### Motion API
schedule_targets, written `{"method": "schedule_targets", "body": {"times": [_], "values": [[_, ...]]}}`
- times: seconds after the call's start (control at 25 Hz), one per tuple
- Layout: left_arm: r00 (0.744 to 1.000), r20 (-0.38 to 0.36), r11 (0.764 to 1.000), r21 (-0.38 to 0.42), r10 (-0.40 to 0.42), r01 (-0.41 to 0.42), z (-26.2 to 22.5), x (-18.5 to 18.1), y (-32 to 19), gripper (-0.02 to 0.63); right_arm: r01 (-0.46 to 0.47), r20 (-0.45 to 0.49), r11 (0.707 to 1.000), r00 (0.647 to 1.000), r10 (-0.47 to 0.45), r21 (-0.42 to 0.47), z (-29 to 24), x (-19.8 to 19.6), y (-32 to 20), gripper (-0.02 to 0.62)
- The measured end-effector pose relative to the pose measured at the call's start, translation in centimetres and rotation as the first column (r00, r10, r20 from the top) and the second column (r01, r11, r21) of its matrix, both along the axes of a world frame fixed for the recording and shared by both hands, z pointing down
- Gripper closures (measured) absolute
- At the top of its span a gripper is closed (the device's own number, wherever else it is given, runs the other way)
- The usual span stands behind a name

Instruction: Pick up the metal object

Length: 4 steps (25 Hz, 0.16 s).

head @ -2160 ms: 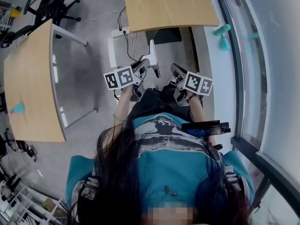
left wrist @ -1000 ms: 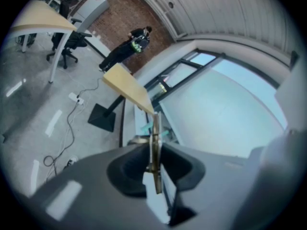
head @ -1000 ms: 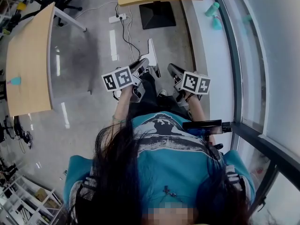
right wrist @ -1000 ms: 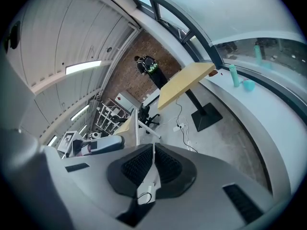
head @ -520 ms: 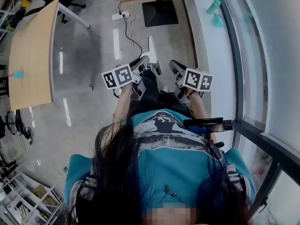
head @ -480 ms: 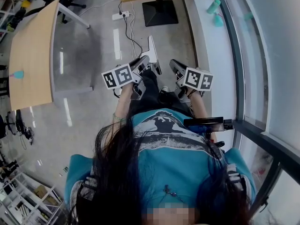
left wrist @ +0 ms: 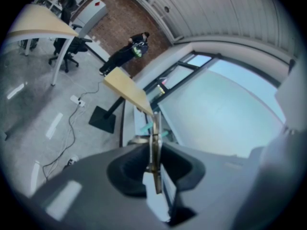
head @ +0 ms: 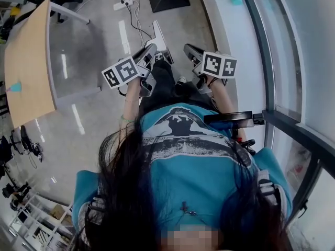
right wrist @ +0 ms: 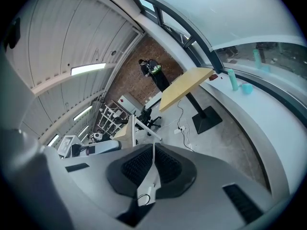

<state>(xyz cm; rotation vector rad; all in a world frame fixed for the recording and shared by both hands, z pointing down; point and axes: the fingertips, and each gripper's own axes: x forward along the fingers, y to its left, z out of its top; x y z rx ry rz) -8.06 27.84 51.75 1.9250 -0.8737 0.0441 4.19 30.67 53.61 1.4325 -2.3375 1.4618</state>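
**A:** Left gripper view first: what did the left tongs [left wrist: 153,153] have?

**B:** They pinched the metal object [left wrist: 155,128], a thin flat strip seen edge-on. It stood upright between the pads and poked out past the tips.

**A:** And the right tongs [right wrist: 153,152]?

**B:** They were pressed together with nothing between them. In the head view both tongs sat side by side over the person's legs. The strip reached out over the grey floor [head: 89,46], well apart from the wooden tabletop [head: 29,61].
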Motion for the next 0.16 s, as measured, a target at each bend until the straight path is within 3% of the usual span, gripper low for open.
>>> {"method": "schedule_targets", "body": {"times": [0.16], "values": [[1.000, -0.004, 1.000, 0.015, 0.005, -0.005, -0.5, 0.0, -1.2, 0.529, -0.008, -0.006, 1.000, 1.000, 0.008, 0.008, -0.4, 0.2, -1.4, 0.574]]}}
